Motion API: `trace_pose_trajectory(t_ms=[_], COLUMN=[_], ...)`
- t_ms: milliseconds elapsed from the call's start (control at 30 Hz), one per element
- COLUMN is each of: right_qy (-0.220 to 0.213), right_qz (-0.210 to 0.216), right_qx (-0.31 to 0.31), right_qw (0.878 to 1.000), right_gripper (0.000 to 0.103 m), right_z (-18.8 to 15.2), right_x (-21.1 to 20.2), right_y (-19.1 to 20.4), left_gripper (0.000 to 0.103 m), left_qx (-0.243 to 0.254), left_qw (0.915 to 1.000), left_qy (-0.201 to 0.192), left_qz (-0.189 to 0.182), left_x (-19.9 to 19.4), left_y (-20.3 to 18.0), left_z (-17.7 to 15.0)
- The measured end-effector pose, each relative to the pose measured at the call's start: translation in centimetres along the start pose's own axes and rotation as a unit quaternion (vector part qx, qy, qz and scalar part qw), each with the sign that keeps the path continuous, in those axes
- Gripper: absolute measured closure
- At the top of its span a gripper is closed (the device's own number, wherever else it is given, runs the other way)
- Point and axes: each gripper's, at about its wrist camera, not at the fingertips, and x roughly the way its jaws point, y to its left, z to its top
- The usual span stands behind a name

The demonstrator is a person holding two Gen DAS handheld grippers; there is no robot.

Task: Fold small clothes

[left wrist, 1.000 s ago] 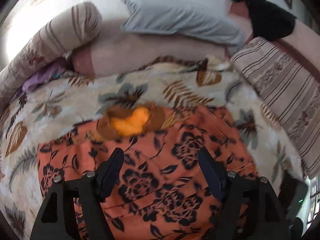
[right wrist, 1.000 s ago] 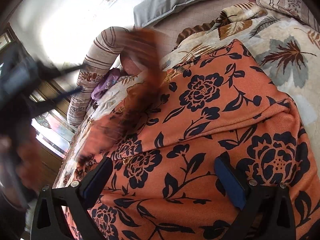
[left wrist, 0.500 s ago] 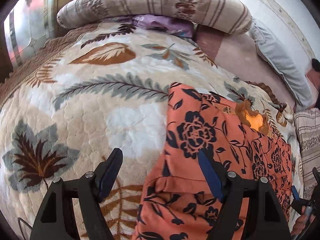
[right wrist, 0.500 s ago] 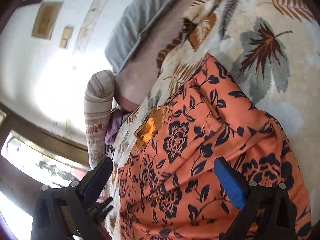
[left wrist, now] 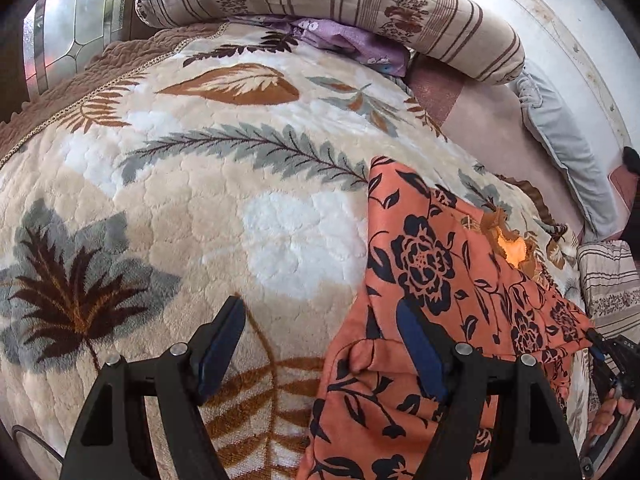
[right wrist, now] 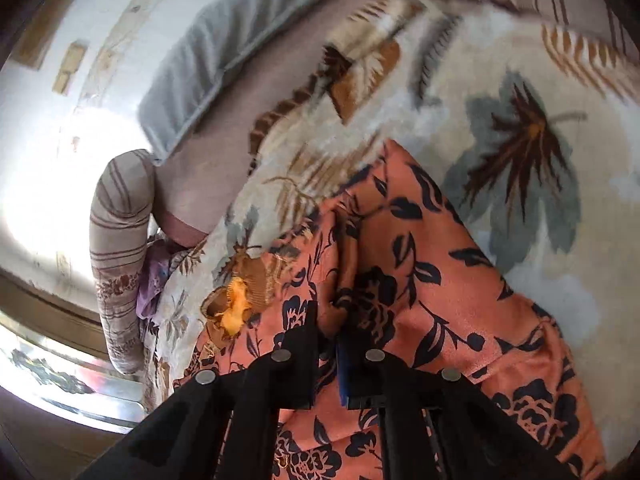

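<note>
While the orange floral garment (left wrist: 448,280) lay spread on the leaf-patterned blanket (left wrist: 200,200), its long axis ran in the left wrist view from the lower edge up and to the right, toward the brown neckline with its yellow lining (left wrist: 510,246), which pointed at the far pillows. In the right wrist view the same garment (right wrist: 460,300) ran from the bottom of the picture up toward the middle, with the neckline (right wrist: 236,300) off to the left.

The left gripper (left wrist: 320,340) stood released, its jaws wide: one finger over bare blanket, the other over the garment's near edge, where a fold of cloth bunched up. Whether that finger touched the fabric could not be told. The right gripper (right wrist: 330,320) was clenched on a raised ridge of the orange cloth, pinched between its pads.

Around the garment lay a striped bolster (left wrist: 340,4), a purple cloth (left wrist: 352,40) tucked under it, a grey pillow (left wrist: 568,148) and a second striped cushion (left wrist: 608,280). At the right edge of the left wrist view a hand (left wrist: 612,412) held the other gripper's handle.

Half a second earlier the right gripper's jaws had been wide apart over flat cloth; they had since snapped together and gathered a ridge. A second earlier the left gripper had faced the neckline over the garment's middle; it had since swung out to the garment's side edge.
</note>
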Motion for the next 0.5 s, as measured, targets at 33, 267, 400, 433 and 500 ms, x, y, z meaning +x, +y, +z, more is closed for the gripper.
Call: trace_pose_trajectory(t_ms=[33,267,400,433,500], right_qy=[-0.023,0.04,-0.026,-0.045,-0.041], right_qz=[-0.01,-0.042,-0.057,-0.041,0.017], right_qx=[-0.026,0.0,-0.049,-0.051,-0.062], right_qw=[0.999,0.998,0.997,0.997,0.997], right_gripper=[0.096,0.084,0.03,0.03,0.03], right_z=[-0.6,-3.7,-2.6,-2.3,-1.5], right_x=[-1.5,1.3,-2.7,-3.8,-4.5], right_y=[0.7,-5.1,-2.9,-2.3,-1.0], left_gripper=[0.025,0.024,0.02,0.019,0.019], left_qx=[0.002,0.043,0.1,0.118,0.122], left_qw=[0.9999,0.999,0.9914,0.9893,0.988], left_qy=[-0.01,-0.003,0.048,0.03,0.035], left_qz=[-0.003,-0.009,0.07,0.079,0.087], left_x=[-0.4,1.3,5.6,5.3,4.8], left_y=[-0.3,-3.8,-4.7,-5.1,-5.5], left_z=[0.2,0.9,0.0,-0.2,0.1])
